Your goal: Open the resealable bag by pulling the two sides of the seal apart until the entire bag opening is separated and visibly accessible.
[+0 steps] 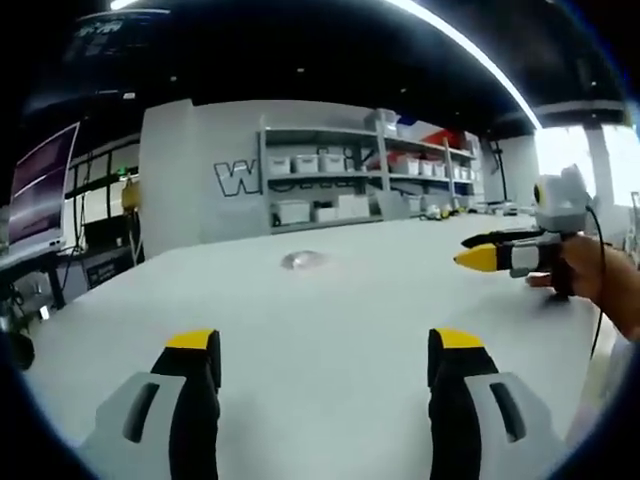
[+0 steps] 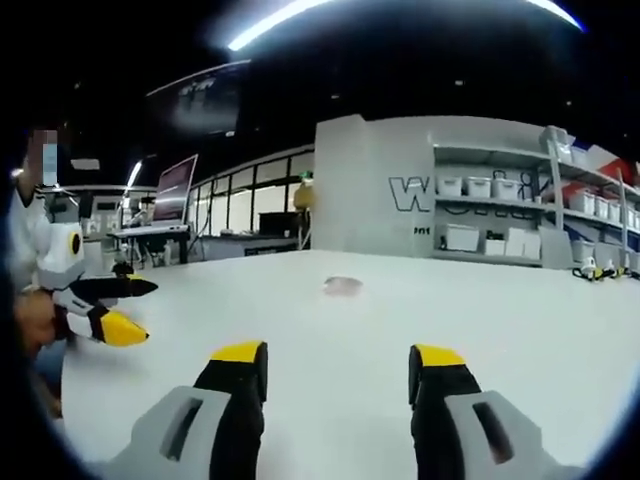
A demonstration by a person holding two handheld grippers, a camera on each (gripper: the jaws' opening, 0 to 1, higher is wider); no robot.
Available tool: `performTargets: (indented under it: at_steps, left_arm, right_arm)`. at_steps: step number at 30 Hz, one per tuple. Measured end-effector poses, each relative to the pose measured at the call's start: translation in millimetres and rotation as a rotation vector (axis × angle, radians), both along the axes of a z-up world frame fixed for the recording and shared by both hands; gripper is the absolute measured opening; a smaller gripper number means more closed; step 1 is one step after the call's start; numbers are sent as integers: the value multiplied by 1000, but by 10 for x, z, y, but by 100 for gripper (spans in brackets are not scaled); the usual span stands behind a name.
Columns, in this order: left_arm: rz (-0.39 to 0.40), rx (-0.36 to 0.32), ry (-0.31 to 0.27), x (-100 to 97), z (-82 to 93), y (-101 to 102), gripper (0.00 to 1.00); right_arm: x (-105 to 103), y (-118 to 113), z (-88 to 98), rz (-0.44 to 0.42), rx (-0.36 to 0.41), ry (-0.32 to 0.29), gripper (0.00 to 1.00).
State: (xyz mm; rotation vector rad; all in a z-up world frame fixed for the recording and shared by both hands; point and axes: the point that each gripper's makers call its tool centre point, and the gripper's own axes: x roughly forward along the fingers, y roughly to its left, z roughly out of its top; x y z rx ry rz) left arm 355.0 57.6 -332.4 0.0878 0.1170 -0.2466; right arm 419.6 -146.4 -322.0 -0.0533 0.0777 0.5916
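My left gripper [image 1: 325, 345] has its yellow-tipped fingers [image 1: 192, 345] spread wide with nothing between them, hovering above the near edge of the white table [image 1: 330, 310]. My right gripper [image 2: 338, 358] is the same, its fingers [image 2: 238, 356] set wide apart and empty, above the table [image 2: 420, 310] on its near side. In the left gripper view my right gripper [image 1: 490, 250] comes in from the right, held in my hand [image 1: 590, 275] over the table's right side, its two jaws parted a little, empty. In the right gripper view my left gripper [image 2: 125, 308] shows at the left, above the table's left edge, its jaws also apart. The resealable bag [image 1: 304, 260] lies flat, small and clear, toward the table's far edge, well apart from both grippers; in the right gripper view the bag [image 2: 343, 286] sits ahead, about midway across. I cannot tell whether its seal is closed. Shelves with white bins [image 1: 330, 175] stand beyond the table against the wall
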Motion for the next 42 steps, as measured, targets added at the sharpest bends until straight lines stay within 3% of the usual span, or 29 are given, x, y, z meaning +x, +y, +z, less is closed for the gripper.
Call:
performTargets:
  at_steps: [19,32,42]
  left_arm:
    - [-13,-11,8,-6,-17,-20,83]
    - [-12,3,3,-11,-27,-22,82]
    - [-13,6,6,-7,-42,-22,83]
  right_arm:
    - [62,29,32,19,5,-6,53]
    - [386,87,145,55,12,-48,43]
    - [542,205,68,87,12,4,38]
